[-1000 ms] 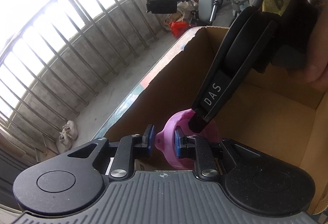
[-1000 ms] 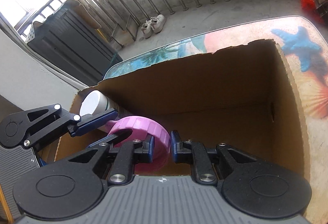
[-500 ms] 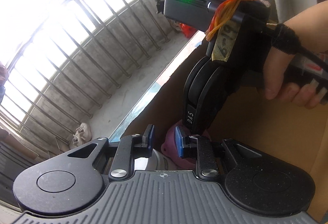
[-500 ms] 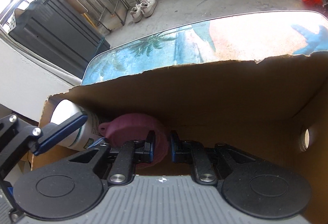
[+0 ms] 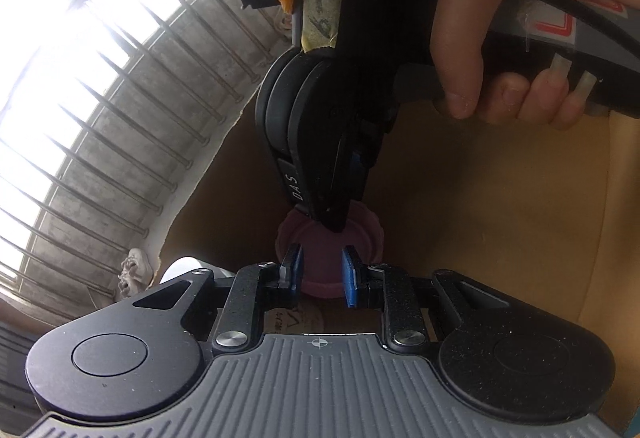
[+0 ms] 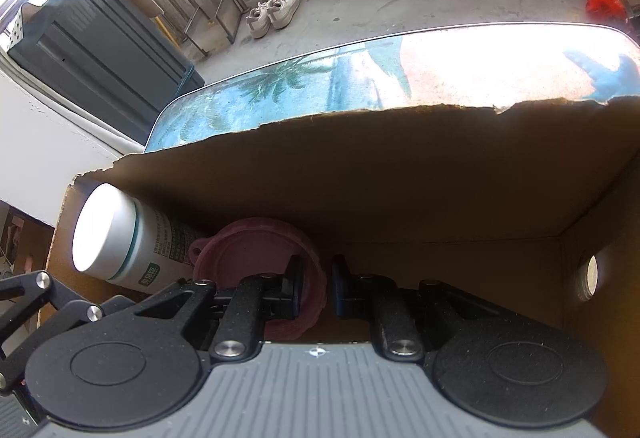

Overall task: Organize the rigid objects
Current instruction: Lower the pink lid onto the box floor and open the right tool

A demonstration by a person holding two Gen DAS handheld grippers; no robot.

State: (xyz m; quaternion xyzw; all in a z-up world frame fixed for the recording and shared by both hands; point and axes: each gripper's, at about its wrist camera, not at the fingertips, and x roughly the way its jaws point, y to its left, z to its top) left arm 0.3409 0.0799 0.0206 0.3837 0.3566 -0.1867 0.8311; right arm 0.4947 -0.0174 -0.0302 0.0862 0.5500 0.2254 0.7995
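The pink lid (image 6: 256, 262) is held low inside the cardboard box (image 6: 400, 173), in its left corner and just beside the white bottle (image 6: 132, 246), tipped so its hollow face is turned up toward the box opening and its flat width runs along the far wall; its rim is pinched by the narrow jaws of the right gripper (image 6: 314, 288), so the placing step is judged to be in hand. The left gripper (image 5: 320, 274) is seen with narrow jaws, nothing gripped. Next, a release onto the box floor is called for.
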